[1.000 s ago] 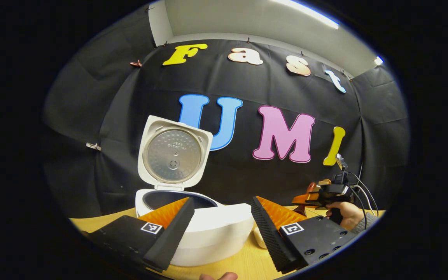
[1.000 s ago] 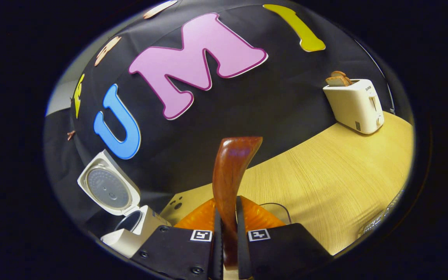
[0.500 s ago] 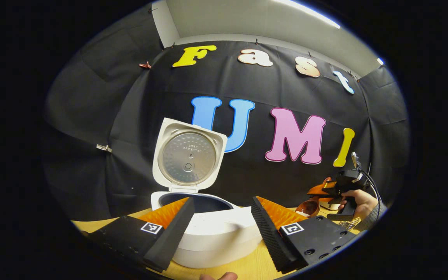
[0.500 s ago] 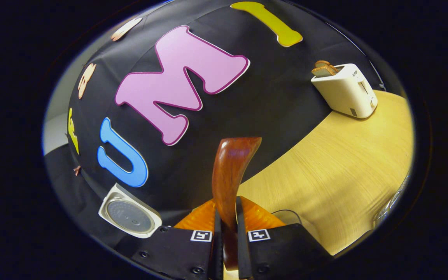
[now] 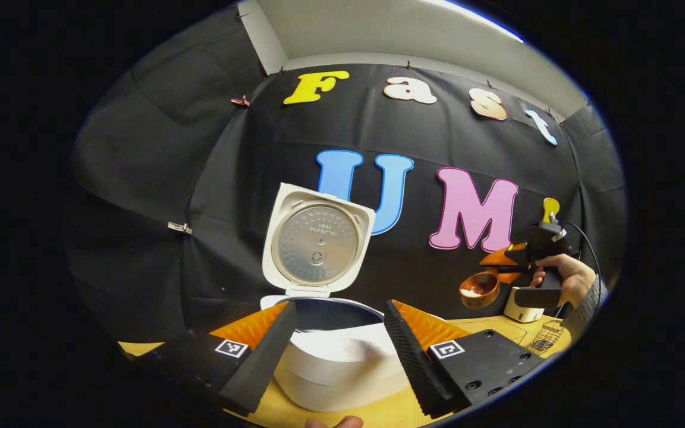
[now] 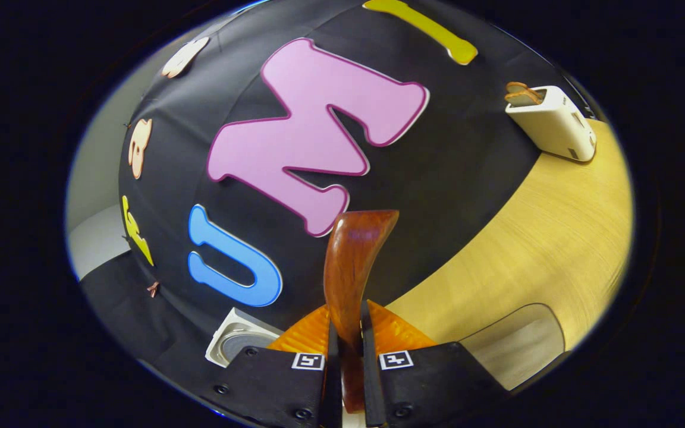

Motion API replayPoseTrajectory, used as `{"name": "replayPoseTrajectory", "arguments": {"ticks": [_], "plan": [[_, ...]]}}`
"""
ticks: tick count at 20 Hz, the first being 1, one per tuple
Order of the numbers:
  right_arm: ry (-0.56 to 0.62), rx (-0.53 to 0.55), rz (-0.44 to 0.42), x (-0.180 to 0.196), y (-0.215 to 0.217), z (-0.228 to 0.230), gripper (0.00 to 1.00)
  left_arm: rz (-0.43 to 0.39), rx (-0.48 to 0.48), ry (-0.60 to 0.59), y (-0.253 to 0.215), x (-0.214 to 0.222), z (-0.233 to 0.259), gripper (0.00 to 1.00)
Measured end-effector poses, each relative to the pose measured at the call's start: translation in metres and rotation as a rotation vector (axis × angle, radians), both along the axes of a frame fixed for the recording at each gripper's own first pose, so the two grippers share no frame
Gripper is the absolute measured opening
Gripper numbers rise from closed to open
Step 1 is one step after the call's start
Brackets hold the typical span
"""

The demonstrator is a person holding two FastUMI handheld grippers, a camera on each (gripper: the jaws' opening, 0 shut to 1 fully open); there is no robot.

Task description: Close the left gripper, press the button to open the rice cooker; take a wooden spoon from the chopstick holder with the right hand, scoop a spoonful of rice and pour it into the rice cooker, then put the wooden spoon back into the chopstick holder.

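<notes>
Two fingers of the right gripper press on the handle of the wooden spoon, which rises between them in the right gripper view. In the left gripper view that gripper, held in a hand, hangs above the surface to the right of the rice cooker, and the spoon's bowl carries white rice. The cooker's lid stands upright and open over the dark pot. The left gripper has its fingers spread wide, holding nothing, just before the cooker. A white toaster with toast in it stands at the far edge of the surface, against the cloth wall.
</notes>
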State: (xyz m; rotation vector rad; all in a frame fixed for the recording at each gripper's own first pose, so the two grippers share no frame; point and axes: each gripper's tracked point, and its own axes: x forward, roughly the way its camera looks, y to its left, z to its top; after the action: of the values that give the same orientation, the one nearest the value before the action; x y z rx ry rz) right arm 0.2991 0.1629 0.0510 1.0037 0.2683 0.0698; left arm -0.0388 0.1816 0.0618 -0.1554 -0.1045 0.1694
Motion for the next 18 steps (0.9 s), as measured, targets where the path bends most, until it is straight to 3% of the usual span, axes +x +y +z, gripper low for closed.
{"name": "replayPoseTrajectory", "arguments": {"ticks": [4, 7, 13, 18], "plan": [[-0.013, 0.050, 0.066, 0.016, 0.064, 0.017, 0.18, 0.023, -0.009, -0.002, 0.015, -0.007, 0.000, 0.95], [-0.022, 0.028, 0.120, 0.026, 0.116, 0.017, 0.18, 0.028, -0.034, -0.002, 0.027, -0.013, -0.001, 0.95], [-0.052, -0.099, 0.205, 0.040, 0.200, -0.002, 0.18, 0.088, -0.032, 0.021, 0.055, -0.023, -0.011, 0.95], [-0.129, -0.272, 0.233, 0.044, 0.229, 0.001, 0.18, 0.091, -0.062, 0.042, 0.064, -0.023, -0.023, 0.95]]}}
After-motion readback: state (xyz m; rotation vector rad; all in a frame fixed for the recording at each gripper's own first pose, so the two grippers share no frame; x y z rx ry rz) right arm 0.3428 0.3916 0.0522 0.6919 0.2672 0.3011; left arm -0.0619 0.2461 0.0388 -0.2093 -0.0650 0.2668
